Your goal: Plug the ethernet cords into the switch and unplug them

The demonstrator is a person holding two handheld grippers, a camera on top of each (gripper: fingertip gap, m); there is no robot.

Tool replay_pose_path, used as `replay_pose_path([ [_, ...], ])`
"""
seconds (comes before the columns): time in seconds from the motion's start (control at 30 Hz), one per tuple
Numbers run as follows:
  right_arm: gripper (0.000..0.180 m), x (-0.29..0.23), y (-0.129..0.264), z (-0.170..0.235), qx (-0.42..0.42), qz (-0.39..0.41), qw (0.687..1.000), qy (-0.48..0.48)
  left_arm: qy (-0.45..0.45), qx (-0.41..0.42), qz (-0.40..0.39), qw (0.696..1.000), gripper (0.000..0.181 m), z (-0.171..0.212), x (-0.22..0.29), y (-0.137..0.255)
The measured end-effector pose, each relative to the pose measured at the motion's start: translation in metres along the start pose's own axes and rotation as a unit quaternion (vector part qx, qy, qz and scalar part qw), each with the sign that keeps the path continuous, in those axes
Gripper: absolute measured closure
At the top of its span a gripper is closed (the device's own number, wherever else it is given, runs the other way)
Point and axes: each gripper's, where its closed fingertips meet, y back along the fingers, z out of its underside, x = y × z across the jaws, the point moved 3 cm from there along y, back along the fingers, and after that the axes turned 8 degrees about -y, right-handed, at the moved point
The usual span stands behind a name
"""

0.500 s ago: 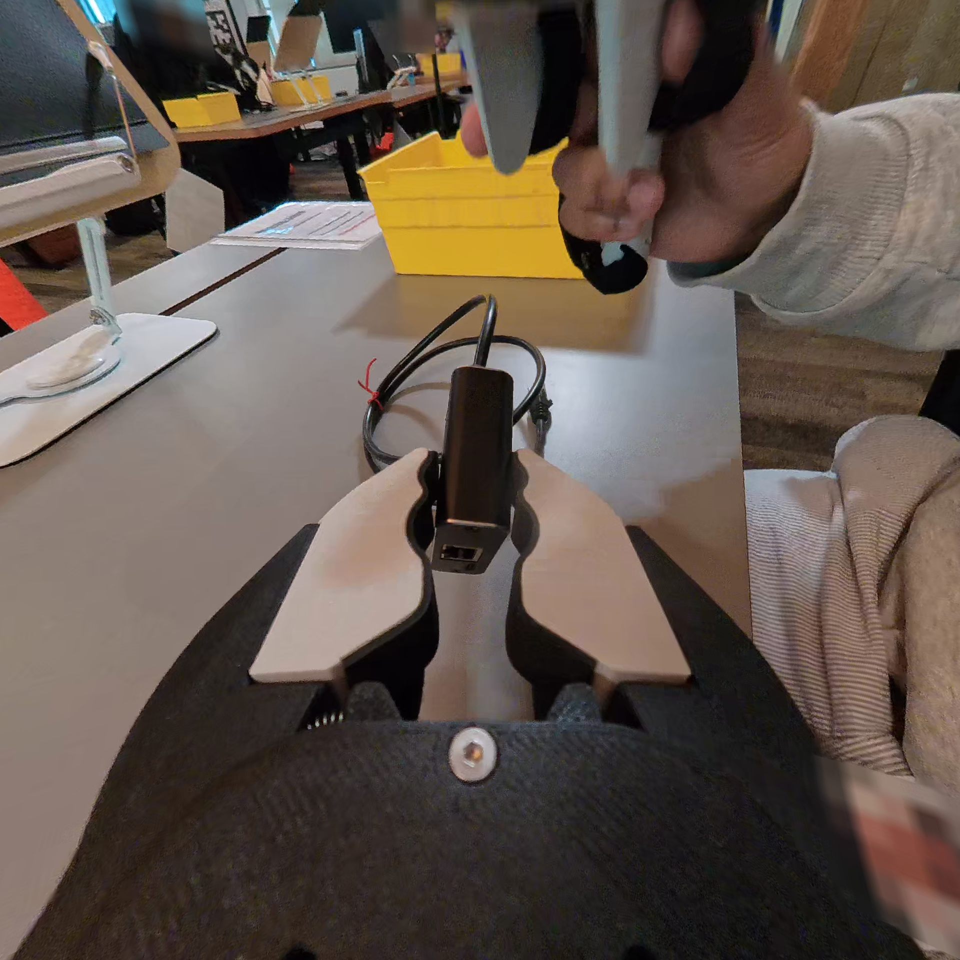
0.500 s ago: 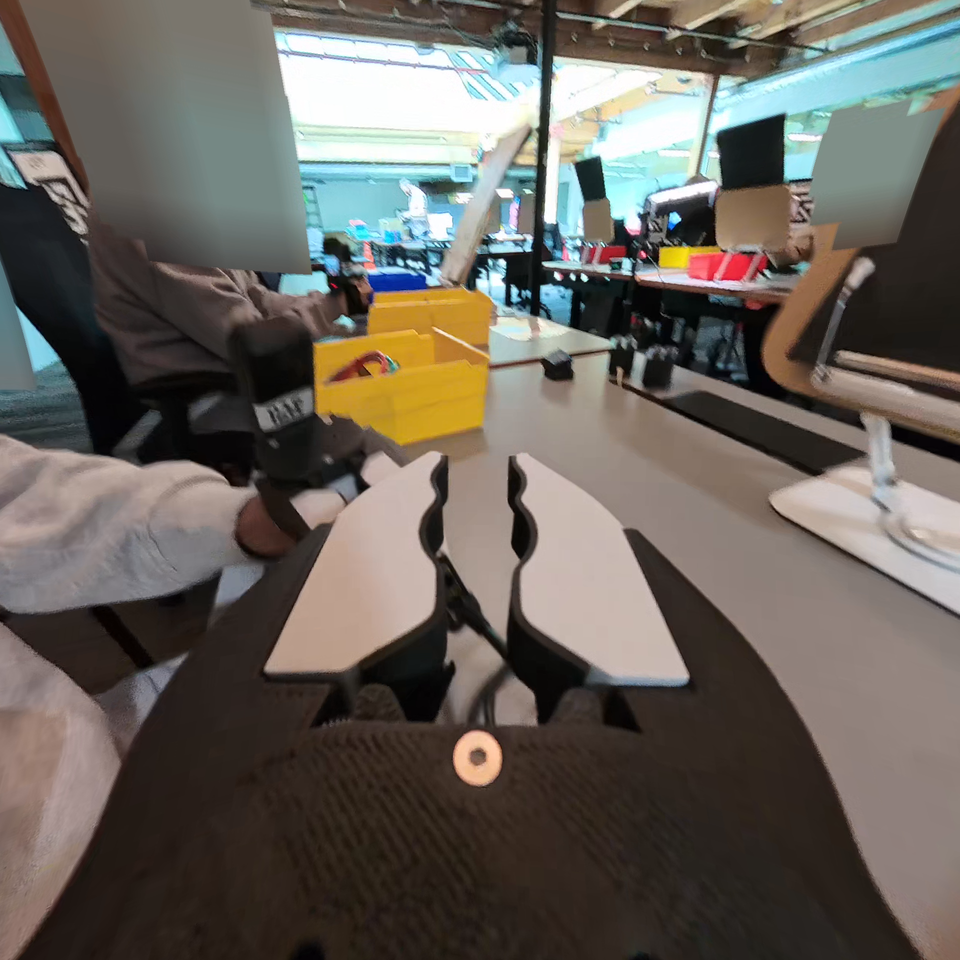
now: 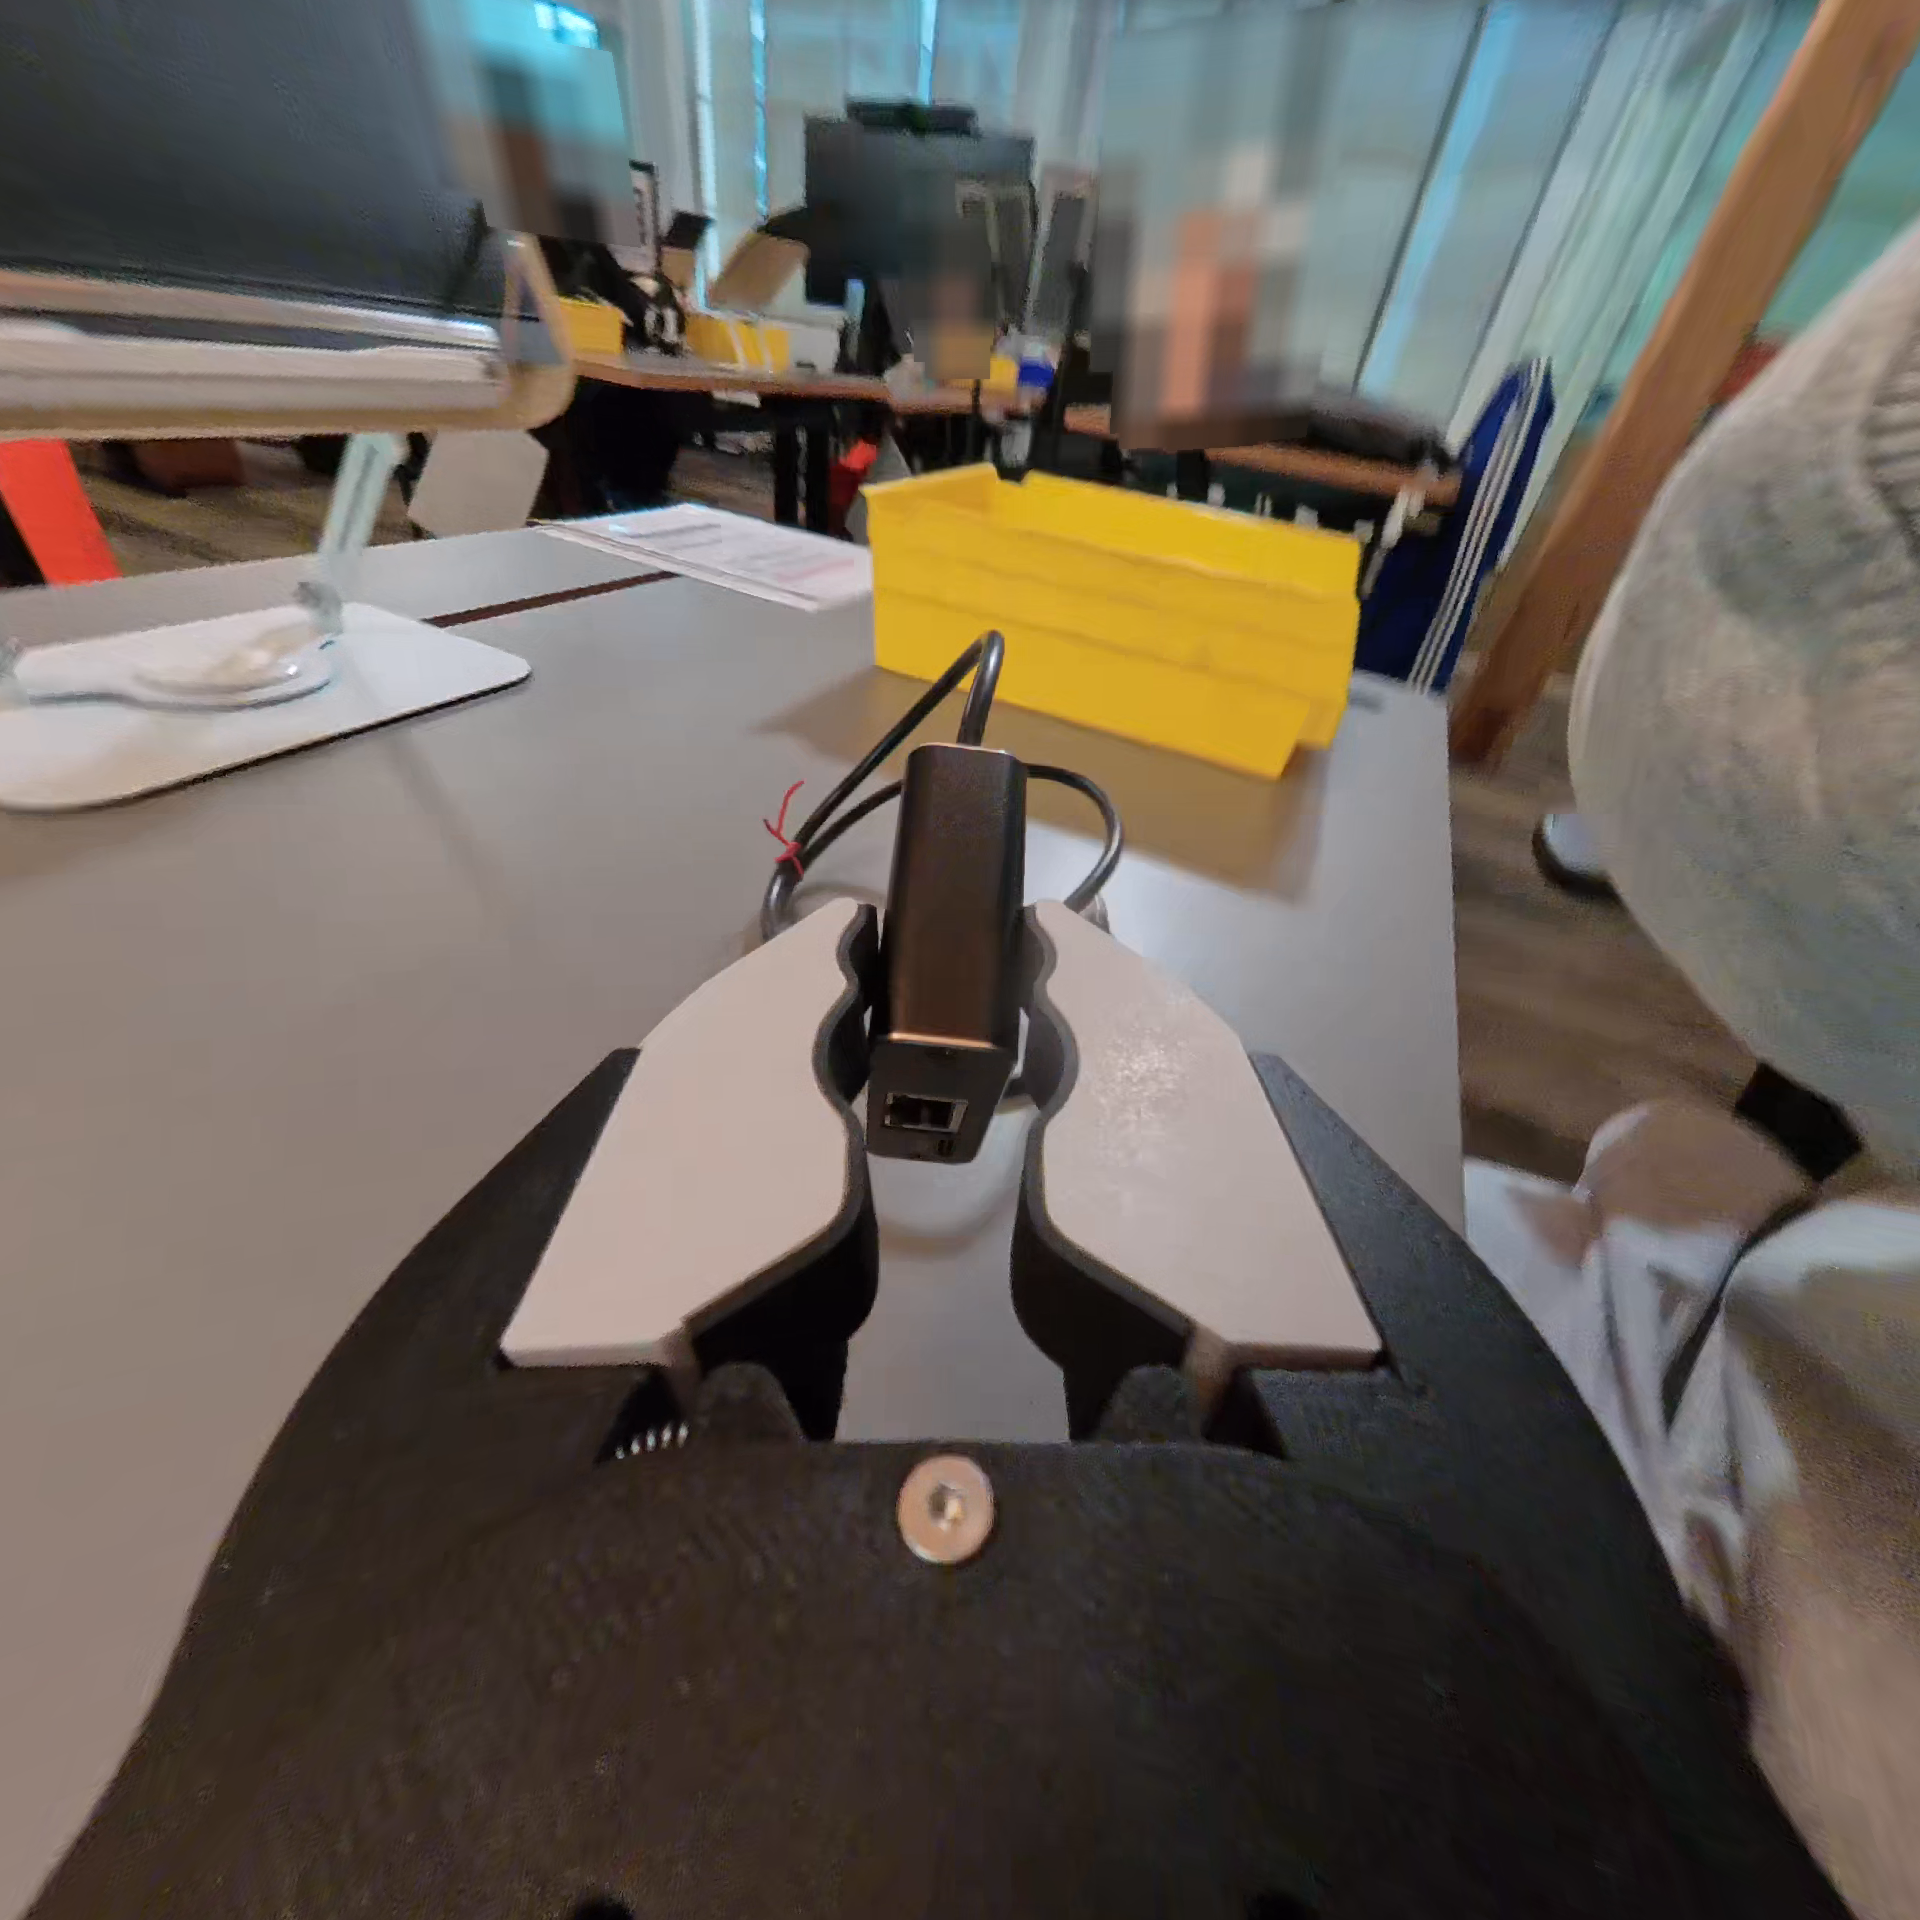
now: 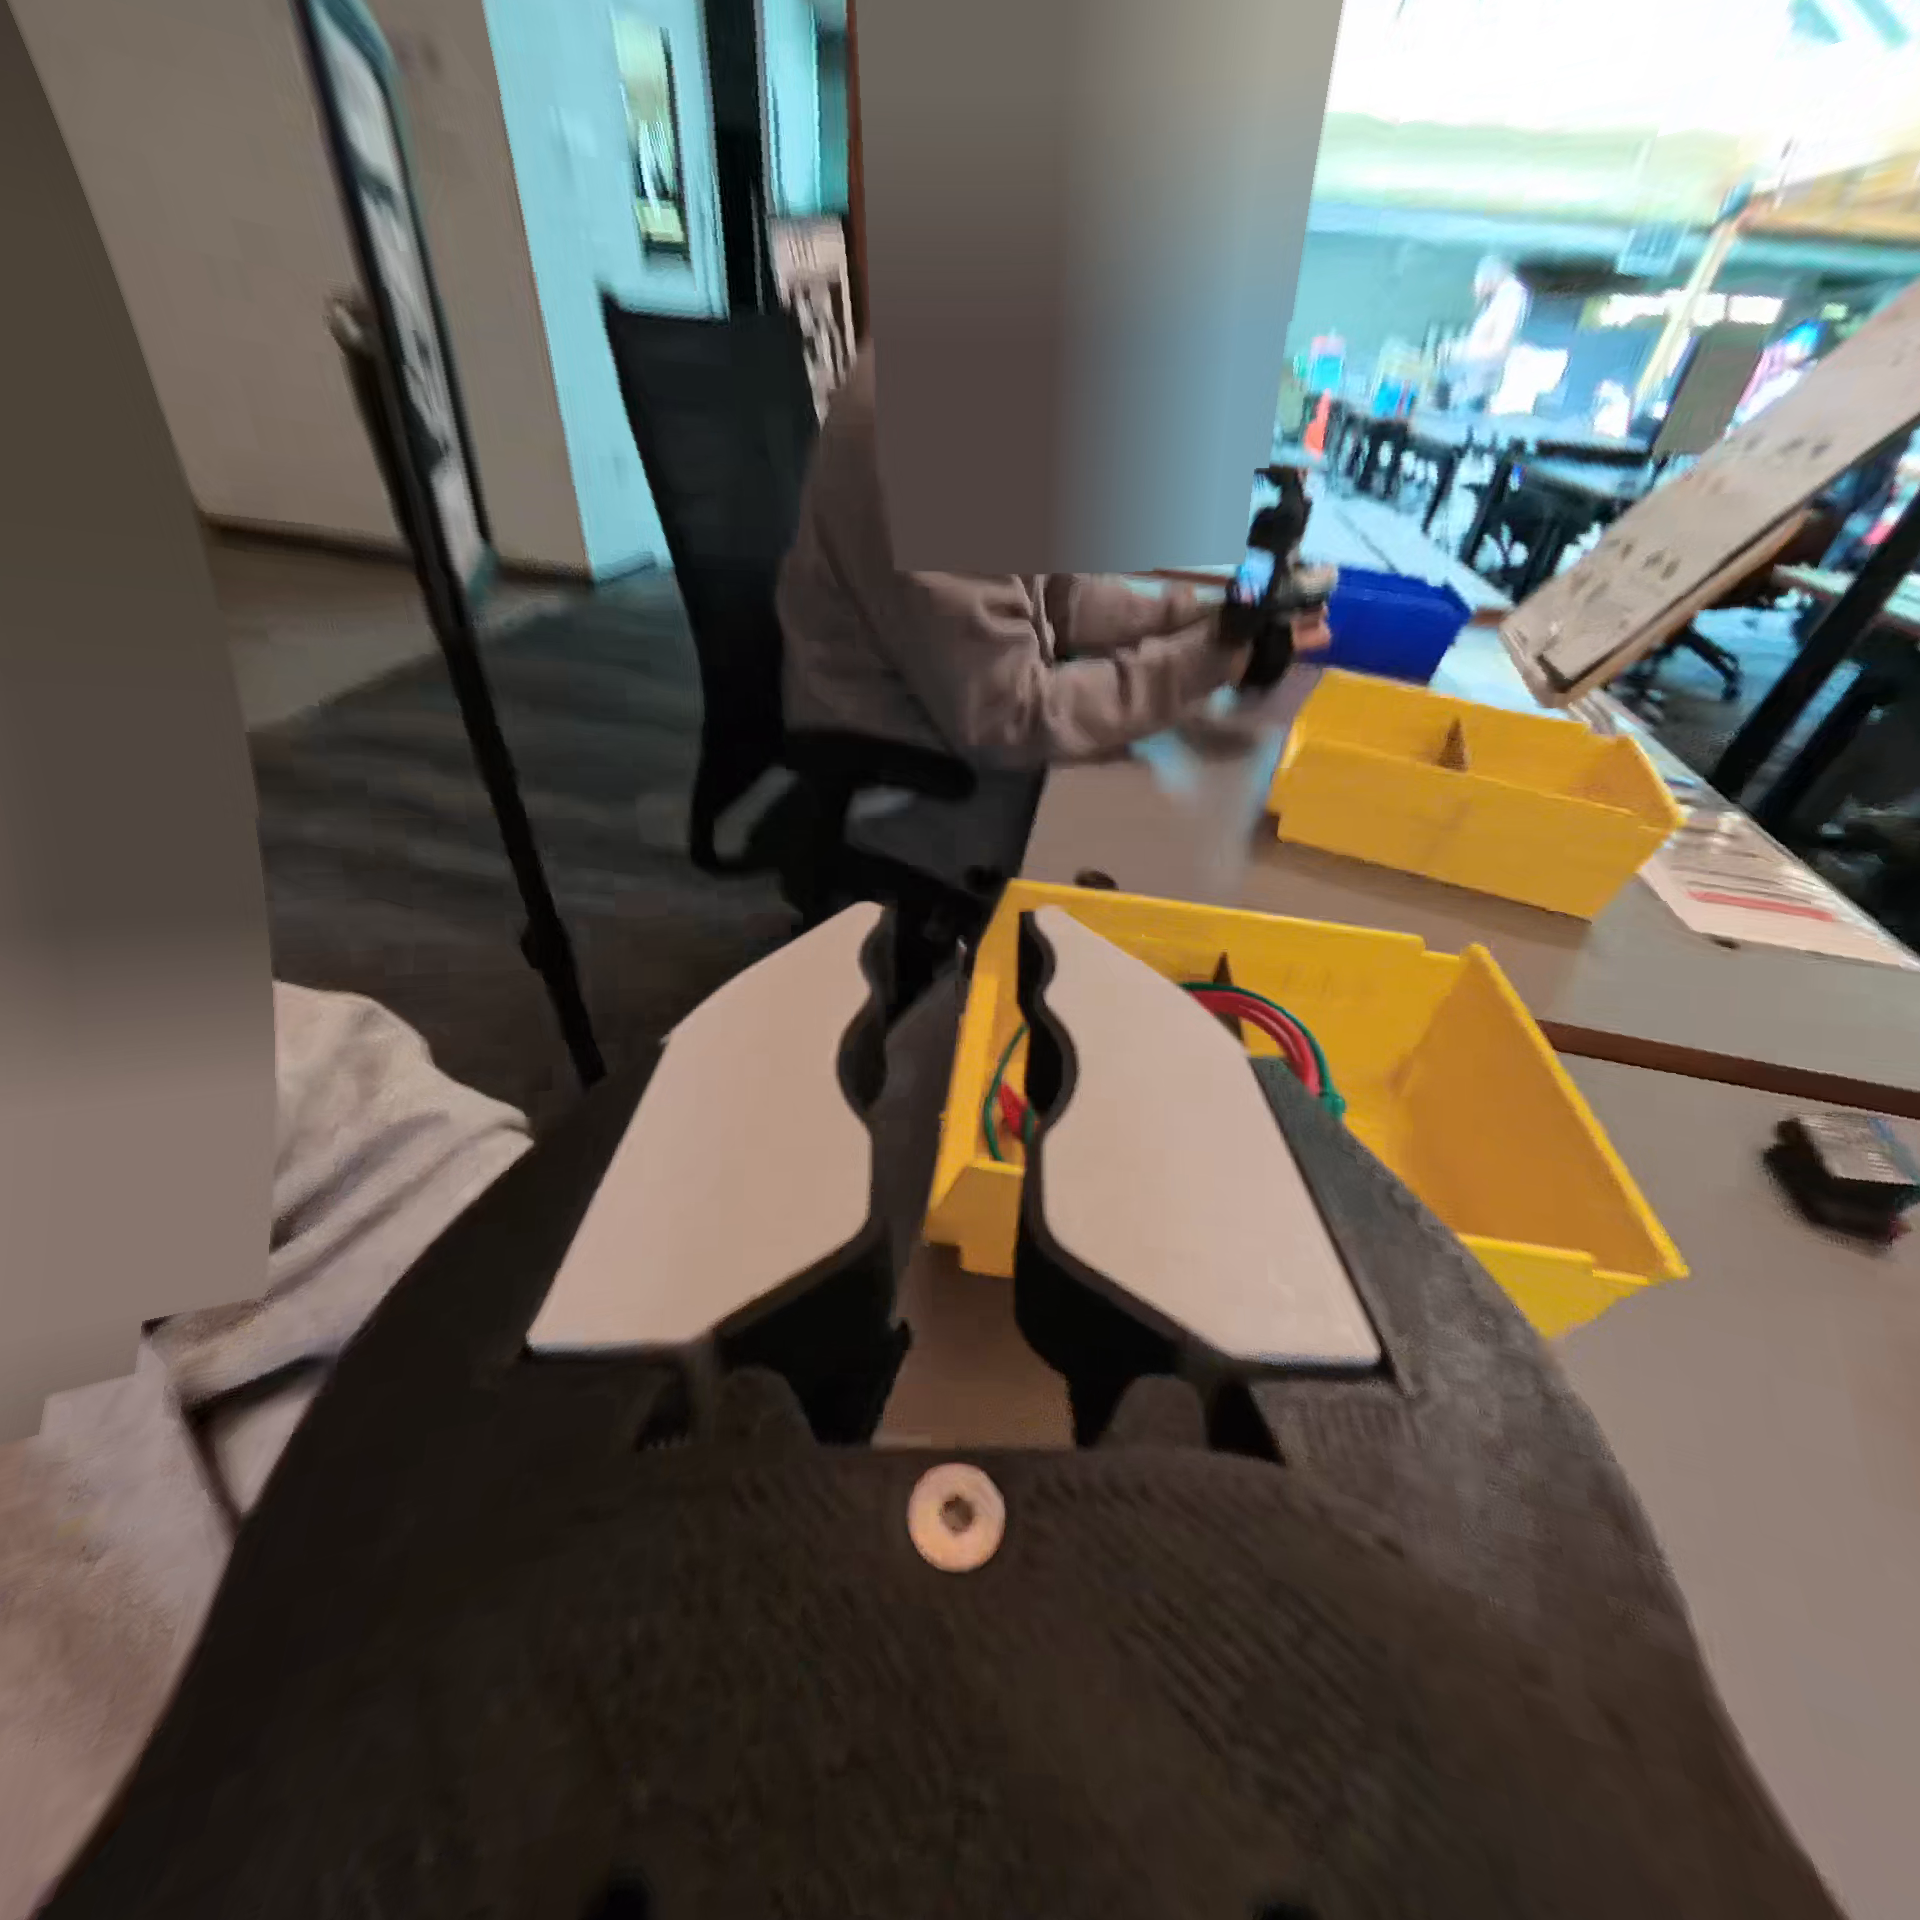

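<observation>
Left wrist view: left gripper (image 3: 948,971) clamps small black box-shaped switch (image 3: 951,961), port facing back for plugging | right gripper (image 4: 951,971) parted, empty, above yellow plastic bin (image 4: 1475,1091) holding red-green cords (image 4: 1262,1023).

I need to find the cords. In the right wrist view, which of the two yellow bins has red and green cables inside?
The nearer yellow bin, just beyond the right gripper, holds the red and green cables. The farther yellow bin shows none.
</observation>
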Motion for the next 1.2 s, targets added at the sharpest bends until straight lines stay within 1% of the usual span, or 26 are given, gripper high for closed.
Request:
replay_pose_path([
  [0.07, 0.155, 0.005, -0.022, -0.008, -0.02, 0.014, 0.999, 0.024, 0.047, 0.016, -0.01, 0.999, 0.157, 0.0, -0.012, 0.007],
  [0.2, 0.154, 0.002, -0.042, -0.031, -0.032, -0.021, 0.999, 0.006, 0.046, 0.018, -0.016, 0.999, 0.156, 0.0, -0.016, 0.01],
  [0.27, 0.153, 0.005, -0.047, -0.04, -0.037, -0.021, 0.999, 0.012, 0.036, 0.009, -0.01, 0.999, 0.156, 0.0, -0.013, 0.007],
  [0.4, 0.153, 0.03, -0.058, -0.052, -0.07, 0.016, 0.996, 0.049, -0.009, -0.016, -0.006, 1.0, 0.156, 0.002, -0.002, -0.003],
  [0.53, 0.153, 0.071, -0.078, -0.051, -0.131, 0.046, 0.988, 0.061, -0.056, -0.043, 0.007, 0.997, 0.156, 0.005, 0.011, -0.01],
  [0.6, 0.154, 0.102, -0.09, -0.038, -0.179, 0.073, 0.978, 0.074, -0.062, -0.047, 0.009, 0.997, 0.156, 0.006, 0.012, -0.011],
  [0.7, 0.159, 0.153, -0.106, -0.005, -0.235, 0.11, 0.963, 0.066, -0.061, -0.045, 0.007, 0.997, 0.156, 0.006, 0.012, -0.011],
  [0.8, 0.159, 0.184, -0.12, 0.04, -0.285, 0.104, 0.953, -0.021, -0.06, -0.045, 0.008, 0.997, 0.156, 0.005, 0.012, -0.011],
  [0.87, 0.158, 0.189, -0.13, 0.068, -0.314, 0.079, 0.941, -0.097, -0.056, -0.043, 0.009, 0.997, 0.156, 0.005, 0.011, -0.011],
  [0.93, 0.16, 0.189, -0.139, 0.09, -0.337, 0.059, 0.928, -0.147, -0.05, -0.04, 0.009, 0.998, 0.156, 0.005, 0.01, -0.01],
  [1.0, 0.165, 0.193, -0.144, 0.111, -0.368, 0.059, 0.916, -0.146, -0.042, -0.036, 0.009, 0.998, 0.156, 0.004, 0.009, -0.01],
  [1.1, 0.166, 0.19, -0.152, 0.128, -0.403, 0.04, 0.903, -0.143, -0.02, -0.024, 0.013, 0.999, 0.156, 0.003, 0.008, -0.009],
  [1.2, 0.163, 0.182, -0.163, 0.122, -0.383, 0.016, 0.915, -0.125, -0.014, -0.019, 0.014, 1.0, 0.156, 0.002, 0.007, -0.009],
])
